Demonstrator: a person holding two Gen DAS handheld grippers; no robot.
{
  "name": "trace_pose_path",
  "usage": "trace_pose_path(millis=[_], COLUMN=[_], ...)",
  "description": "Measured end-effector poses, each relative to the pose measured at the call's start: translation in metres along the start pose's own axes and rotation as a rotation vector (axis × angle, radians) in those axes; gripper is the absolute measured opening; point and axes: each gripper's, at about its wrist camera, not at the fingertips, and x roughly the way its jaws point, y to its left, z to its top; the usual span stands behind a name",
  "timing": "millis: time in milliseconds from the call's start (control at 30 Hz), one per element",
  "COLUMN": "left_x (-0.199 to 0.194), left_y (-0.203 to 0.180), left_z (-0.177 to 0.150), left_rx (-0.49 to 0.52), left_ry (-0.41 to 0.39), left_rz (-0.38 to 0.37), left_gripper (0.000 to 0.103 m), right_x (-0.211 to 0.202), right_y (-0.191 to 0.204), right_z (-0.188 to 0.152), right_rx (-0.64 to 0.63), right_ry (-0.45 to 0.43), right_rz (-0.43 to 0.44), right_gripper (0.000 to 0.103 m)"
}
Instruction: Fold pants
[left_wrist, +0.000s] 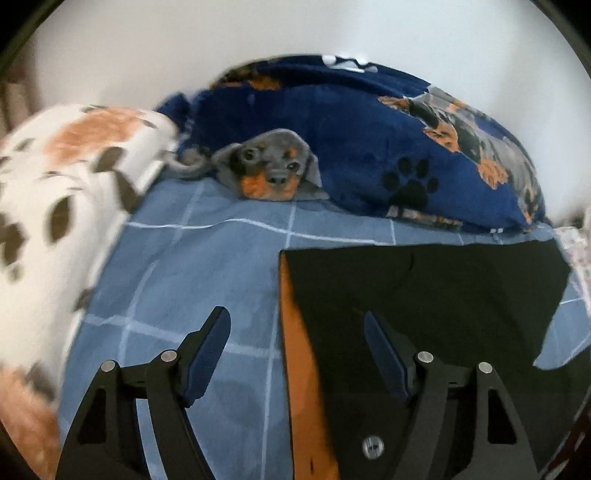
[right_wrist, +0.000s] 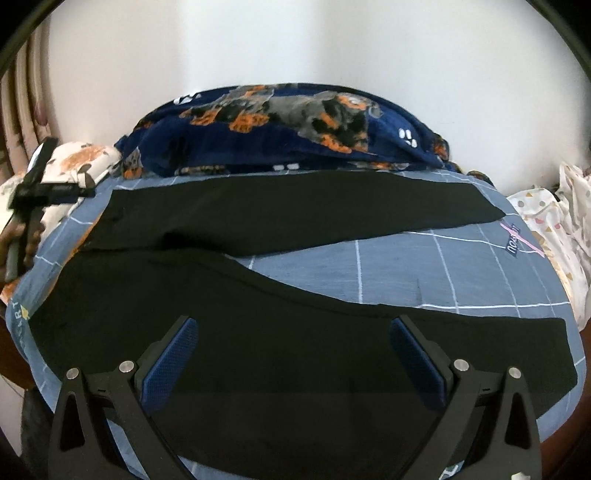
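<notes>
The black pants (right_wrist: 280, 221) are spread flat on the bed (right_wrist: 424, 266), waistband toward the left edge and both legs stretched toward the right edge, parted in a narrow V. In the right wrist view the near leg lies directly under and ahead of the right gripper (right_wrist: 293, 343), while the far leg runs along the far side of the bed, just in front of the blanket. In the left wrist view the waist end of the pants (left_wrist: 424, 288) is seen below the left gripper (left_wrist: 297, 328), its left border, lined in orange, lying between the two fingers.

The bed is covered by a blue sheet crossed with thin white lines. A dark blue blanket (left_wrist: 351, 140) printed with dogs and paw marks is heaped along the far edge, against a plain white wall (right_wrist: 295, 44). A white pillow (left_wrist: 74, 184) with orange and dark blotches is set at the far left corner, and a pale patterned cloth (right_wrist: 554, 229) hangs past the right edge. A curtain (right_wrist: 22, 110) is seen at the left.

The left gripper is held with its jaws apart, nothing clamped, the fabric edge merely below them. The right gripper is likewise held wide apart above the near leg, with nothing pinched. The left gripper and the hand carrying it are also caught at the left border of the right wrist view.
</notes>
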Motion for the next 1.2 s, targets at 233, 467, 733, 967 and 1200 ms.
trace_pose_path(millis=[233, 467, 733, 967, 1200], left_x=[0.062, 0.089, 0.023, -0.088, -0.152], left_y=[0.014, 0.008, -0.010, -0.072, -0.094], left_z=[0.028, 0.037, 0.024, -0.028, -0.104], left_rx=[0.058, 0.100, 0.077, 0.207, 0.152], left_ry=[0.071, 0.107, -0.046, -0.247, -0.294], left_rz=[-0.022, -0.182, -0.147, -0.129, -0.171], left_gripper=[0.075, 0.042, 0.010, 0.010, 0.010], right_x=[0.022, 0.030, 0.032, 0.040, 0.103], right_y=[0.000, 0.002, -0.010, -0.039, -0.052], right_z=[0.005, 0.009, 0.020, 0.064, 0.105], right_rx=[0.009, 0.006, 0.064, 0.296, 0.588], right_ry=[0.056, 0.074, 0.070, 0.049, 0.152], right_rz=[-0.010, -0.012, 0.041, 0.369, 0.695], right_gripper=[0.103, 0.103, 0.103, 0.103, 0.101])
